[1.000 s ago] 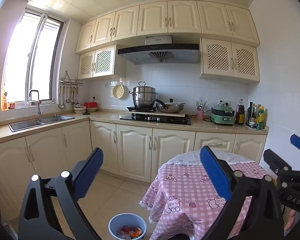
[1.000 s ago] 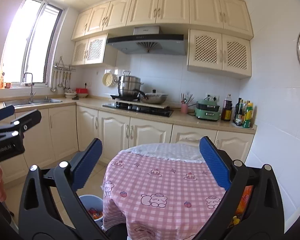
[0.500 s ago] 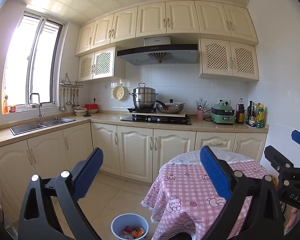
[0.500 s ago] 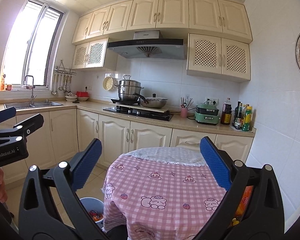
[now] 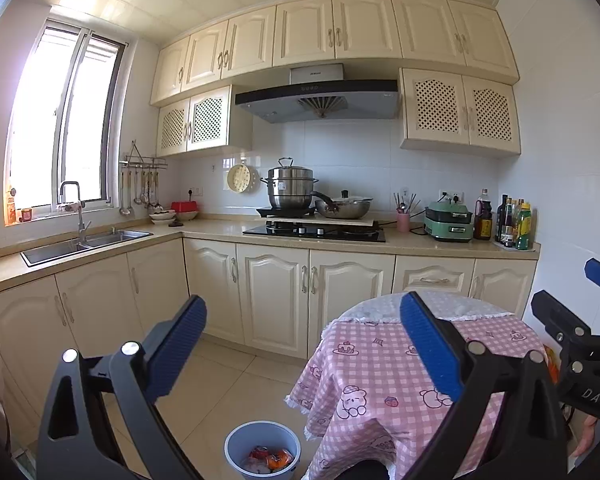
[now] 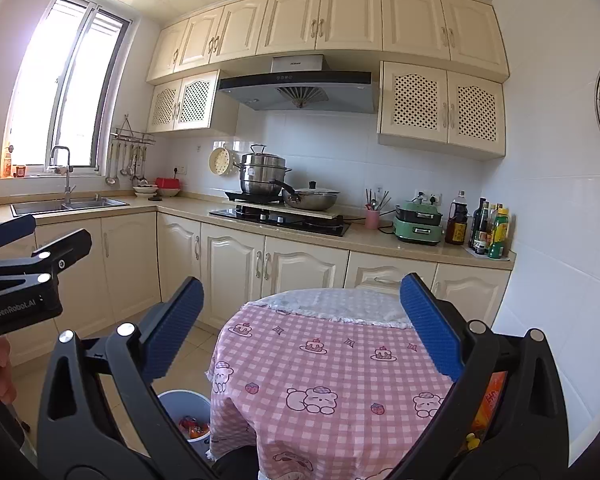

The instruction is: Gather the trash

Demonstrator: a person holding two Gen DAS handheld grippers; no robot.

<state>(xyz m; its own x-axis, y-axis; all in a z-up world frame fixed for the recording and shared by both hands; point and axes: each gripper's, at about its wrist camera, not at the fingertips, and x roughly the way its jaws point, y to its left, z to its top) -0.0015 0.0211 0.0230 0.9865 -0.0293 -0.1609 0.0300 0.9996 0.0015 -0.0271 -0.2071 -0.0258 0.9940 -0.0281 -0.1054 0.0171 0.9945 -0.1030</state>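
Tiled floor, bin beside table edge, both grippers spread

tablecloth: pink-white check, bears | bin: pale blue | cabinets: cream | kettle-cooker: green

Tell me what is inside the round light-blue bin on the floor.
The round light-blue bin holds crumpled orange and red wrappers over pale scraps. Anything deeper is covered. The pink checked tablecloth hides part of it in the right view.
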